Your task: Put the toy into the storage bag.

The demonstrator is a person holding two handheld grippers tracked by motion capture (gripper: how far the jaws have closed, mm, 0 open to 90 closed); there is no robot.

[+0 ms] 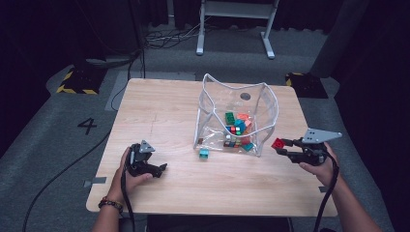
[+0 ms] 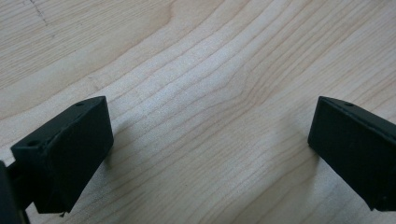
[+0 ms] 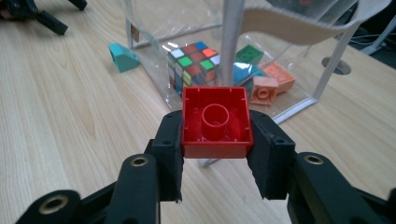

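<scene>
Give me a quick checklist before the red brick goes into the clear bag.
1. Grip: right gripper fingers press both sides of the red brick: ok.
2. Brick clear of the table: ok, held above it.
3. Clear bag mouth open: ok, rim stands apart.
4. Room inside: ok, the cube and bricks lie low in the bag.
5. Left gripper out of the way: ok, resting open on the table at the left.
6. Teal piece outside the bag: not ok, yet to be packed.

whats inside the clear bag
In the clear bag: a puzzle cube, green, orange and blue bricks. Anything beneath that pile is hidden.
</scene>
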